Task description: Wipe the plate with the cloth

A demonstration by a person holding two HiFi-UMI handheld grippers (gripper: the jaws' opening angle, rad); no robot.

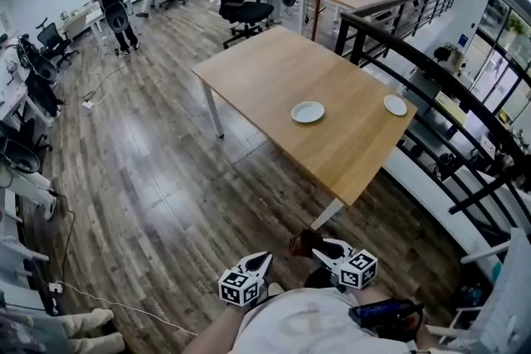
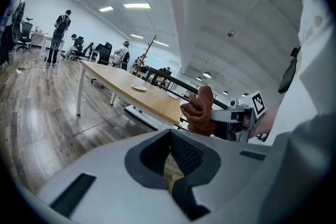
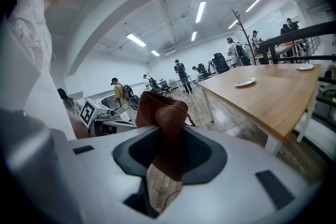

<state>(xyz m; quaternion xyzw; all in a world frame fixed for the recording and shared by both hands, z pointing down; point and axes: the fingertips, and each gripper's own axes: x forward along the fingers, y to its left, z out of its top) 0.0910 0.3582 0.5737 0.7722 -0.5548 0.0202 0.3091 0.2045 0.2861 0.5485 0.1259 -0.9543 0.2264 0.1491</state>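
Holds the brown cloth [image 3: 163,118] clamped in the right gripper [image 1: 323,249], bunched up above the jaws, probably so a loose wad is ready to press flat for wiping. Carries the left gripper [image 1: 259,263] closed on nothing just beside it, likely free to steady things later. Stands well apart from the tabletop [image 1: 274,79], where the plate [image 1: 308,112] lies untouched, with a second plate [image 1: 396,104] near the railing-side edge.
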